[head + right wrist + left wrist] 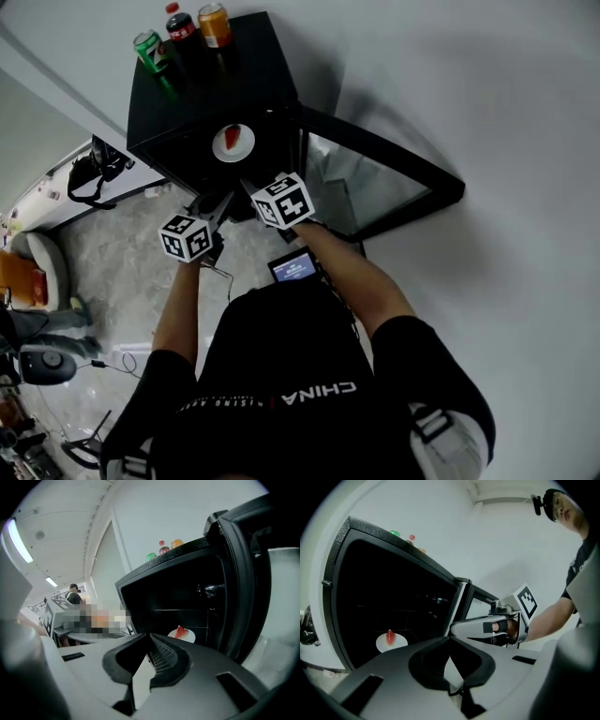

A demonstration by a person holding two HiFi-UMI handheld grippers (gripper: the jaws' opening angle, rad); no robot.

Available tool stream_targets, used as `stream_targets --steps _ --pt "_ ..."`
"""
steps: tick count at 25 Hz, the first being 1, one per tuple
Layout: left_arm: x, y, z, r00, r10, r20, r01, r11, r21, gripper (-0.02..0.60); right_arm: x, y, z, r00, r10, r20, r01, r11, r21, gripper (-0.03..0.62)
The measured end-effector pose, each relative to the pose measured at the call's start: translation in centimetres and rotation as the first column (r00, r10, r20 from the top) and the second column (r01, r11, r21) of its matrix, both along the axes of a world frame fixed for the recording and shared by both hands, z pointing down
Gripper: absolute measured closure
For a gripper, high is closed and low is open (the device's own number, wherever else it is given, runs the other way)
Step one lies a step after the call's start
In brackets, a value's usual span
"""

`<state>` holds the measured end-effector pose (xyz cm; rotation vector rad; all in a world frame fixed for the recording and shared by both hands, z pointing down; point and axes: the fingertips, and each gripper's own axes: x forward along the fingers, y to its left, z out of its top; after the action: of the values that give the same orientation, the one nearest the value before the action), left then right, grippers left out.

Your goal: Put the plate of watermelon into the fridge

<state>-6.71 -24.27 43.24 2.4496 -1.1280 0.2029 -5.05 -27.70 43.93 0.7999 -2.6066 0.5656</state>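
Both hand-held grippers hung before the opening, the left hand-held gripper (450, 639) and the right hand-held gripper (150, 635) each with jaws closed tip to tip on nothing. Beyond them, the round white plate (243, 151) sat on a shelf inside the open black mini fridge (246, 80). Its red watermelon wedge (232, 137) stood upright, tip up, its length running front to back. A green can (148, 49) stood on top.

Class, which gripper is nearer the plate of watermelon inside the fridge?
Right. The right gripper is in front of the plate at the fridge opening; the left gripper hangs farther back.
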Motion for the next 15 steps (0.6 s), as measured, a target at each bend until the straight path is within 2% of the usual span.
stream_targets --steps 4,9,15 --pt "1.2 1.6 -0.4 0.996 -0.086 -0.038 0.086 0.996 -0.001 0.569 2.0 1.7 -0.2 0.999 -0.034 0.02 0.034 0.999 -0.007 0.565" --pt "1.5 4.3 1.1 0.978 -0.194 -0.081 0.19 0.98 -0.059 0.568 3.8 3.7 1.2 0.997 -0.059 0.053 0.063 0.996 -0.068 0.565" --pt "2.1 9.9 2.8 0.982 -0.182 -0.043 0.178 0.981 -0.073 0.569 5.5 7.9 2.7 0.998 -0.067 0.021 0.069 0.994 -0.086 0.566"
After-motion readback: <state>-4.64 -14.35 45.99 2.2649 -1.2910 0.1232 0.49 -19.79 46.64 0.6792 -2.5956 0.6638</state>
